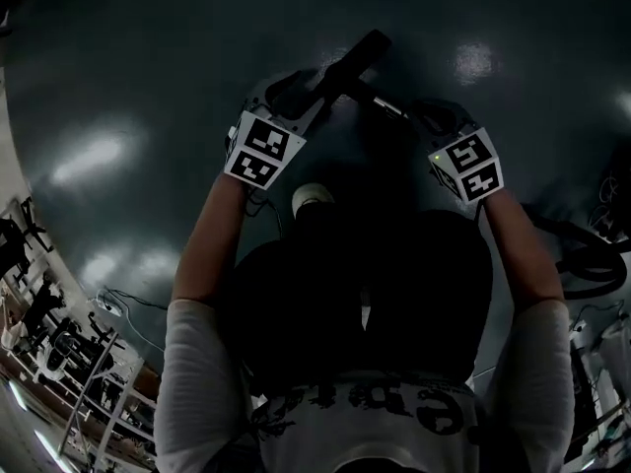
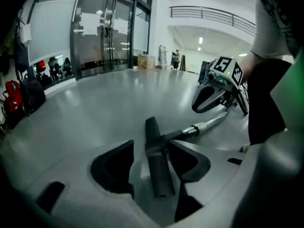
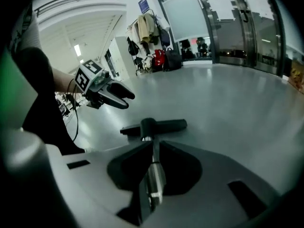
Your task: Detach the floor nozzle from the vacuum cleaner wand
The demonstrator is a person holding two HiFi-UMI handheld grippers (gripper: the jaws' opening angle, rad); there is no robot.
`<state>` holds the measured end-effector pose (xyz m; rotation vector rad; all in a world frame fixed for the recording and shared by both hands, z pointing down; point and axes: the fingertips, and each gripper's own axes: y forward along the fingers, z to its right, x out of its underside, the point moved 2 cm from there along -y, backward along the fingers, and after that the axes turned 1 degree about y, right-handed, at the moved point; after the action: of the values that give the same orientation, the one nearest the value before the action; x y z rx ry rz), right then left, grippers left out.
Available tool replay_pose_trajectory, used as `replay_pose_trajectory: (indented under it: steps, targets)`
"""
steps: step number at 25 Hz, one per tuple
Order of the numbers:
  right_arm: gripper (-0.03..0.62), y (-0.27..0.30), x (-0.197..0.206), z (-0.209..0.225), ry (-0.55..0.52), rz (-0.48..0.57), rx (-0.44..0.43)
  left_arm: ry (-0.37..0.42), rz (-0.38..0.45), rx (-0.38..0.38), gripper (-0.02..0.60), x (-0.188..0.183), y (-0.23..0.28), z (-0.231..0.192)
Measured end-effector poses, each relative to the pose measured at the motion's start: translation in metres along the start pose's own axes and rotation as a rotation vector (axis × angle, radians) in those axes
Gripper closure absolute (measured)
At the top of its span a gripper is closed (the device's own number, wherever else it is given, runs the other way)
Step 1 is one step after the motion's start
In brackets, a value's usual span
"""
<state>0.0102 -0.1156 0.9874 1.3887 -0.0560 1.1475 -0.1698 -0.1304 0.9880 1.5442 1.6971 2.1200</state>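
The black T-shaped floor nozzle [image 1: 355,62] lies on the grey floor, joined to the silver wand [image 1: 389,106]. My left gripper [image 1: 296,92] reaches down over the nozzle. In the left gripper view its jaws stand open around the nozzle bar [image 2: 156,170], with a gap on the left side, and the wand [image 2: 209,124] runs off to the right. My right gripper [image 1: 429,116] is shut on the wand [image 3: 154,172] just behind the nozzle [image 3: 152,126]. Each gripper shows in the other's view: the right gripper [image 2: 209,99] and the left gripper [image 3: 116,95].
A white shoe [image 1: 314,198] stands close behind the wand. Dark cables and a hose [image 1: 582,254] lie on the floor at the right. Racks [image 1: 59,343] stand at the lower left. Glass doors [image 2: 109,27] and a coat rack with bags [image 3: 152,42] line the far walls.
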Motion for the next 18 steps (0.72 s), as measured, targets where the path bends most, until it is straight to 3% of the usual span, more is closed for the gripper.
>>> replay_pose_trajectory:
  steps: [3,5,9,14,18]
  targets:
    - [0.477,0.020,0.037,0.000,-0.051,-0.120,-0.026,-0.079,-0.086,0.042,0.281,0.044,0.034,0.015]
    - [0.418,0.026,0.055,-0.004,-0.071,-0.186,-0.041,-0.090,-0.132,0.043,0.259,0.065,0.047,0.023]
    - [0.410,0.046,0.075,-0.004,-0.152,-0.241,-0.040,-0.128,-0.191,0.001,0.259,0.088,0.076,0.015]
    - [0.410,0.086,0.091,-0.003,-0.208,-0.321,-0.023,-0.039,-0.251,0.048,0.259,0.100,0.110,0.019]
    - [0.411,0.098,0.103,-0.002,-0.284,-0.413,0.024,-0.027,-0.237,0.056,0.259,0.101,0.116,0.018]
